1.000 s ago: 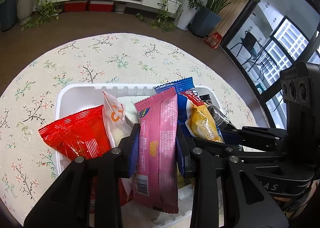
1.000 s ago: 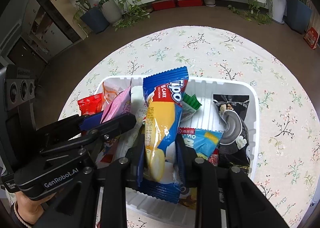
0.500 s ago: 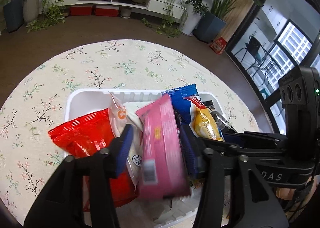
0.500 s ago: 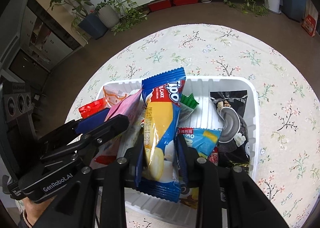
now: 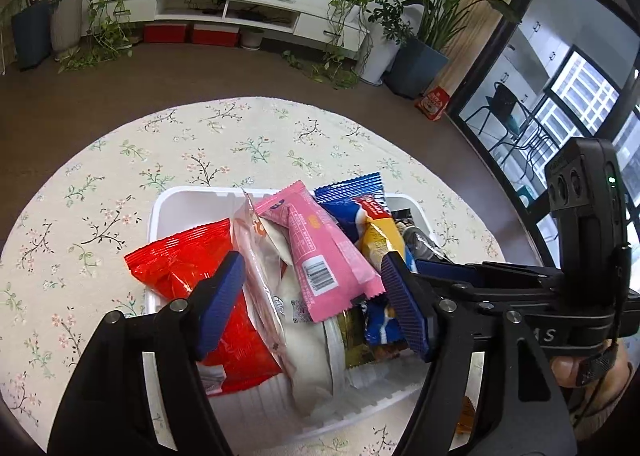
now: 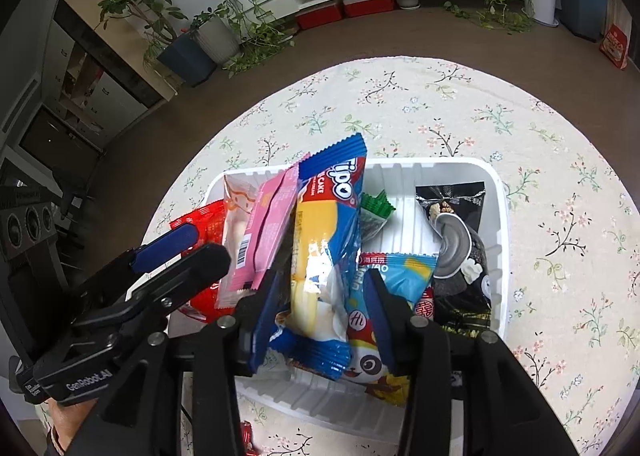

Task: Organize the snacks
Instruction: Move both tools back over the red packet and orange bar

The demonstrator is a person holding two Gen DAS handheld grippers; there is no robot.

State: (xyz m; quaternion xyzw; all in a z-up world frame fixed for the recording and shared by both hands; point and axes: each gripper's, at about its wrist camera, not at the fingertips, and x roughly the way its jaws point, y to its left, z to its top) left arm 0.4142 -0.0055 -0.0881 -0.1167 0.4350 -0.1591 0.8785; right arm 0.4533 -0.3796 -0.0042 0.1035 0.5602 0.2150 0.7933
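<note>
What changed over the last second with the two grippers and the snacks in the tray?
The left gripper has just been opening and let go of the pink packet, which now leans tilted among the others. The right gripper has also just been opening around the blue cake packet, which stays between its fingers. The white tray and the other snacks kept their places.
</note>
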